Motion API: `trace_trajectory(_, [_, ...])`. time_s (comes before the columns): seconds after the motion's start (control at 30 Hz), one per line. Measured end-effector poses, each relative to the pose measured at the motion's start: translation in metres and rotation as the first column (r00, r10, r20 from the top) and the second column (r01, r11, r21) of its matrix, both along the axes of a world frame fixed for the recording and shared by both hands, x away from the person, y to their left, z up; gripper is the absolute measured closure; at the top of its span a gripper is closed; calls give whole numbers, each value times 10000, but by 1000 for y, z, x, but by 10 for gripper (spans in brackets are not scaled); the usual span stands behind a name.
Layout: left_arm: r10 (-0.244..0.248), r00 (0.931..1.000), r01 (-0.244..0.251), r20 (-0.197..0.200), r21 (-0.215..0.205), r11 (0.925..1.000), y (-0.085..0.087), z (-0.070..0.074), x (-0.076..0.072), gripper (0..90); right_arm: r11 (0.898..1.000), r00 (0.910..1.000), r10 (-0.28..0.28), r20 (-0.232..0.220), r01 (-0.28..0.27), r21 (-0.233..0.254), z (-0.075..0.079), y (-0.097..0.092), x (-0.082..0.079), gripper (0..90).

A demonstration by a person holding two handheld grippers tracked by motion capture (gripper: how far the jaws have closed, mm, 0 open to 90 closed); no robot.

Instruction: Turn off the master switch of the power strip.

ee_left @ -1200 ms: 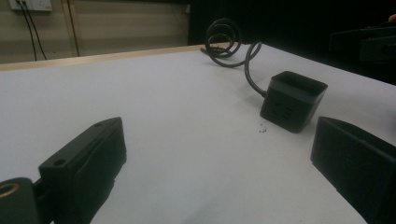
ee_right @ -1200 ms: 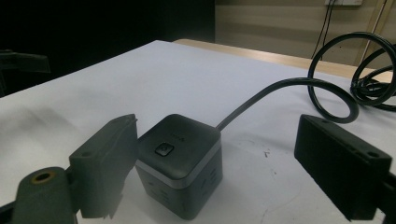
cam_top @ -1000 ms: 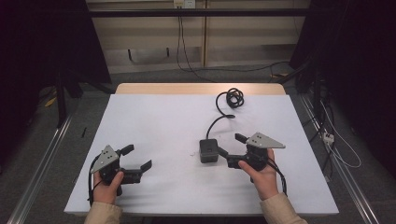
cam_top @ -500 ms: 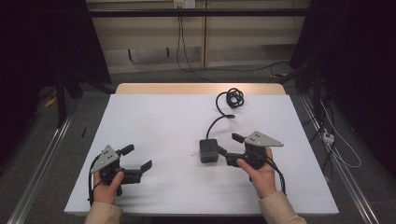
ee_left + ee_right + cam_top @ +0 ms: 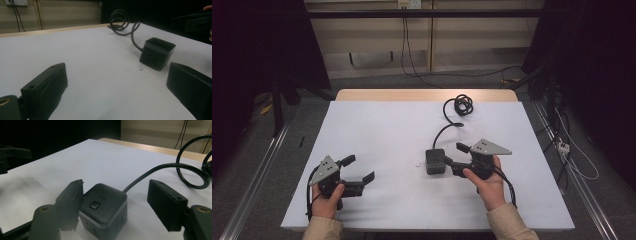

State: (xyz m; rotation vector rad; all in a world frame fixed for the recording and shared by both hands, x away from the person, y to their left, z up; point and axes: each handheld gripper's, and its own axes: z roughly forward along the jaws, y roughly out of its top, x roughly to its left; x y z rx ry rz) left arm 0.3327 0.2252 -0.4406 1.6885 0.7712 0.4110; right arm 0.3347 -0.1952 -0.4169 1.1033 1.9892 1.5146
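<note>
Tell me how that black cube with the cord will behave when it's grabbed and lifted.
The black cube looks rigid and boxy with flat sides, so it should sit squarely between the right tongs, whose jaws have just been closing around it. Its smooth casing may slip a little. The thick cord, coiled behind, will probably drag and tug it sideways.

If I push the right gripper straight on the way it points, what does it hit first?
Most likely the black power cube: it already sits between the closing jaws of the right gripper, one jaw close to its side, the other clearly off.
</note>
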Motion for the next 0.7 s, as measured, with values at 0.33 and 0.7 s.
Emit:
trace_trajectory(0.33, [3, 10000, -3, -6, 0, 10000, 0, 0, 0, 31, 10000, 10000, 73, 8, -73, 30, 0, 1, 2, 369])
trace_trajectory(0.7, [4, 10000, -4, -18, -14, 10000, 0, 0, 0, 31, 9999, 9999, 161, -13, -161, -47, -1, 3, 4, 459])
